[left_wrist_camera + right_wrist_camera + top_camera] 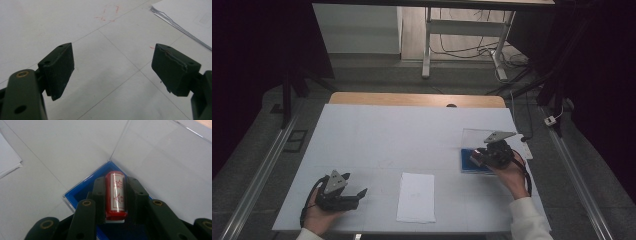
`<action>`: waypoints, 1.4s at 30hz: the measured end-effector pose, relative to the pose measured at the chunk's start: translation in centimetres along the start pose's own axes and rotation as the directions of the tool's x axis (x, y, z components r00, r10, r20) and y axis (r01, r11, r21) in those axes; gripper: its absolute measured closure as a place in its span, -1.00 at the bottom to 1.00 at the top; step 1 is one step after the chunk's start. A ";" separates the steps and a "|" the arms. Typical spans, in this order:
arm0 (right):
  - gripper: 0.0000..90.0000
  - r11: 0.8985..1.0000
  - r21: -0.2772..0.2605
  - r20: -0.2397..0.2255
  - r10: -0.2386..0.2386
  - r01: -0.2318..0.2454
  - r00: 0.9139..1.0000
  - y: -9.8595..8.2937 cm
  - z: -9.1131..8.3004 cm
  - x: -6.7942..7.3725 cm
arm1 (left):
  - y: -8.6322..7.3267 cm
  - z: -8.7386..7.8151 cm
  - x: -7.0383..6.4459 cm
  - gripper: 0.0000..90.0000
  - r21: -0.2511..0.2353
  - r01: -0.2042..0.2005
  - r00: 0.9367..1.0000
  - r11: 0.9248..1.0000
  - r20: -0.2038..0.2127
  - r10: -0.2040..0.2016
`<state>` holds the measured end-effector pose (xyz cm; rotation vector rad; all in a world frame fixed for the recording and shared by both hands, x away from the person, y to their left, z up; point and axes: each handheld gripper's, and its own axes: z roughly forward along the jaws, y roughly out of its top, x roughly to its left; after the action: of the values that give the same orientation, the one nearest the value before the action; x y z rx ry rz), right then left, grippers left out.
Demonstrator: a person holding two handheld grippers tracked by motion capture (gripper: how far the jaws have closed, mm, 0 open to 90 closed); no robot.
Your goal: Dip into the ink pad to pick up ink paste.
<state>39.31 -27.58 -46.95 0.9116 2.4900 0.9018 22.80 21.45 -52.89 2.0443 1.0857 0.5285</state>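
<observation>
step: gripping stamp, I judge | right gripper [115, 202] clamps red stamp [115, 195] over blue box [82, 187], clear lid up | left gripper [112, 72] wide apart, holding nothing, left of paper stack [416, 196] on worktop [377, 135] | next: probably carry to paper, press squarely

White table [377, 135]; paper stack [416, 197] front-ctr; blue case [467, 162] rt side.

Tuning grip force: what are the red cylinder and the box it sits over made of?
Red cylinder stamp: looks like glossy hard plastic, given the sheen and printed white label. Blue-lined clear box: likely rigid transparent plastic, with see-through lid and edge glints. Right gripper jaws clamp the stamp.
</observation>
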 end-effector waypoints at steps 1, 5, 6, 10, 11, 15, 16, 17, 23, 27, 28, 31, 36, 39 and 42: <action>0.57 1.000 -0.004 0.000 0.000 0.000 1.000 0.0 0.0 -0.1 | 0.0 0.0 0.0 -0.59 0.000 0.000 1.000 1.000 -0.001 0.000; 0.57 1.000 0.013 0.008 -0.003 0.002 1.000 0.1 0.1 0.0 | 0.0 0.0 0.0 -0.59 -0.002 0.002 1.000 1.000 0.000 -0.002; 0.57 1.000 0.015 0.007 0.001 -0.001 1.000 0.1 0.1 0.0 | 0.0 0.0 0.0 -0.59 0.000 0.003 1.000 1.000 -0.002 -0.003; 0.57 0.999 0.032 0.010 0.002 -0.002 1.000 0.3 0.2 0.0 | 0.1 0.1 0.1 -0.59 0.000 0.002 1.000 1.000 0.001 -0.002; 0.57 0.999 0.034 0.009 0.005 -0.006 1.000 0.3 0.2 0.0 | 0.1 0.1 0.1 -0.59 0.000 0.002 1.000 1.000 0.001 -0.002; 0.58 0.997 0.077 0.021 0.014 -0.016 1.000 0.6 0.6 0.2 | 0.0 0.2 0.2 -0.59 0.006 0.004 1.000 1.000 0.002 -0.004; 0.58 0.997 0.078 0.025 0.012 -0.014 1.000 0.6 0.6 0.3 | 0.0 0.2 0.2 -0.59 0.006 0.003 1.000 1.000 0.002 -0.003; 0.58 0.997 0.076 0.025 0.021 -0.023 0.999 0.6 0.6 0.3 | 0.0 0.2 0.1 -0.59 0.005 0.003 1.000 1.000 -0.001 -0.003; 0.58 0.997 0.079 0.027 0.017 -0.020 0.999 0.5 0.7 0.3 | 0.0 0.2 0.0 -0.59 0.009 -0.002 1.000 1.000 -0.001 0.002; 0.58 0.997 0.073 0.018 0.033 -0.034 0.999 0.4 0.7 0.1 | 0.0 0.3 0.0 -0.59 0.008 -0.006 1.000 1.000 0.001 0.006; 0.58 0.997 0.073 0.019 0.033 -0.035 0.999 0.4 0.7 0.1 | 0.0 0.3 -0.1 -0.59 0.008 -0.007 1.000 1.000 0.001 0.007; 0.58 0.996 0.089 0.032 0.021 -0.024 0.999 0.6 0.8 0.3 | 0.0 0.3 -0.1 -0.59 0.007 -0.005 1.000 1.000 0.002 0.005; 0.58 0.996 0.083 0.010 0.036 -0.037 0.999 0.5 0.8 0.0 | 0.0 0.3 -0.1 -0.59 0.010 -0.009 1.000 1.000 0.001 0.009; 0.58 0.996 0.085 0.013 0.033 -0.034 0.999 0.5 0.8 0.0 | 0.0 0.3 -0.1 -0.59 0.011 -0.009 1.000 1.000 -0.001 0.009; 0.58 0.996 0.069 0.001 0.051 -0.051 0.999 0.2 0.8 -0.2 | 0.0 0.3 -0.1 -0.59 0.012 -0.009 1.000 1.000 -0.001 0.009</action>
<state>39.99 -27.22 -47.37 1.0014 2.5236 0.8370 23.00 21.24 -53.07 2.0605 1.0832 0.5284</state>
